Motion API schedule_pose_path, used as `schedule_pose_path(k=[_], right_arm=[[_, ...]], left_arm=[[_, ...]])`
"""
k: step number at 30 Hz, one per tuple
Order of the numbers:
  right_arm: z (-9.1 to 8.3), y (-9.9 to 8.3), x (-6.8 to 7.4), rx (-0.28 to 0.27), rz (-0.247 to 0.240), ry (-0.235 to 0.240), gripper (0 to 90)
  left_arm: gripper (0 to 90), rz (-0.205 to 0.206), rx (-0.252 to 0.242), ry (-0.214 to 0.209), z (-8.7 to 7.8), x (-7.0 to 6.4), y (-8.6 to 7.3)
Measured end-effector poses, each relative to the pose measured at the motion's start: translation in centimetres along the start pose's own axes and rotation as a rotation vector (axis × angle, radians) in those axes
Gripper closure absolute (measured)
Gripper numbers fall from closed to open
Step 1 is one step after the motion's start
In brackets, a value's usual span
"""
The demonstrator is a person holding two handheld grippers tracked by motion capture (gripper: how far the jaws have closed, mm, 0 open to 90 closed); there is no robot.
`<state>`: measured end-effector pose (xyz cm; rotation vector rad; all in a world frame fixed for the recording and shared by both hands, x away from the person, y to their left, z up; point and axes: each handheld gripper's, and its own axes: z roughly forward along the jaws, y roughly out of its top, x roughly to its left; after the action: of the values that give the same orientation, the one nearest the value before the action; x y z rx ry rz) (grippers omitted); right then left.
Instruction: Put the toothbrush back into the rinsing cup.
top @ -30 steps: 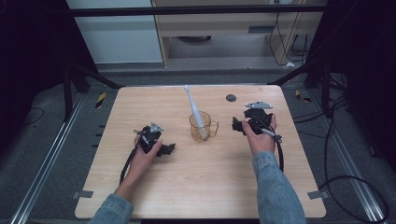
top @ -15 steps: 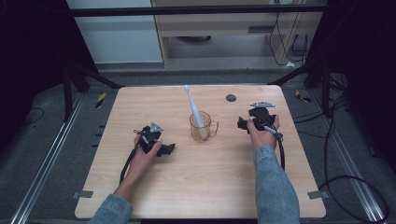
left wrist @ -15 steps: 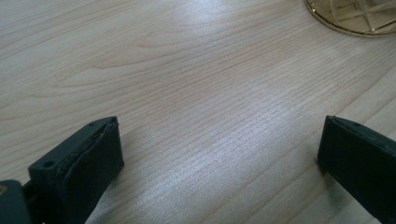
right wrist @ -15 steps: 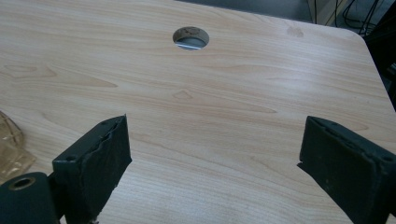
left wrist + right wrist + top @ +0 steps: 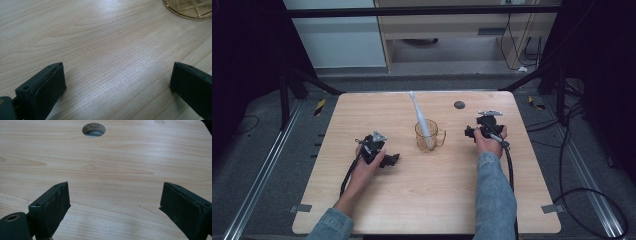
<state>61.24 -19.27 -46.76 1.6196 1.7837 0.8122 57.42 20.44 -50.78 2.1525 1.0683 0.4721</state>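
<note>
Right tool (image 5: 472,132) (jaws wide) has withdrawn from cup (image 5: 428,136).

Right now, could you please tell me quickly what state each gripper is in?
Left gripper: open, jaws wide apart over bare table, holding nothing.
Right gripper: open, jaws wide apart, holding nothing.

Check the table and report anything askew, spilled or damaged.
Nothing stands out. The toothbrush leans in the upright cup, nothing spilled. The left gripper and right gripper are open over bare table. The round hole looks built in.
</note>
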Motion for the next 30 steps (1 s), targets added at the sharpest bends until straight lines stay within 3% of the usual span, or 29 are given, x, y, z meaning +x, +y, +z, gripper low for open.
schedule_pose_path(k=[6, 15, 23, 30], right_arm=[[1.1, -0.7, 0.2, 0.031, 0.021, 0.009, 8.8], [1.9, -1.2, 0.7, 0.039, 0.008, 0.003, 8.5], [2.3, -1.6, 0.5, 0.058, -0.009, -0.013, 8.3], [2.7, -2.4, 0.1, 0.052, 0.01, -0.031, 9.0]], left_arm=[[0.0, 0.001, 0.0, -0.002, 0.0, 0.0, 0.0], [0.0, 0.001, 0.001, -0.003, 0.0, 0.0, 0.0], [0.0, 0.001, 0.0, -0.003, 0.0, 0.0, 0.0], [0.0, 0.0, -0.001, -0.003, 0.0, 0.0, 0.0]])
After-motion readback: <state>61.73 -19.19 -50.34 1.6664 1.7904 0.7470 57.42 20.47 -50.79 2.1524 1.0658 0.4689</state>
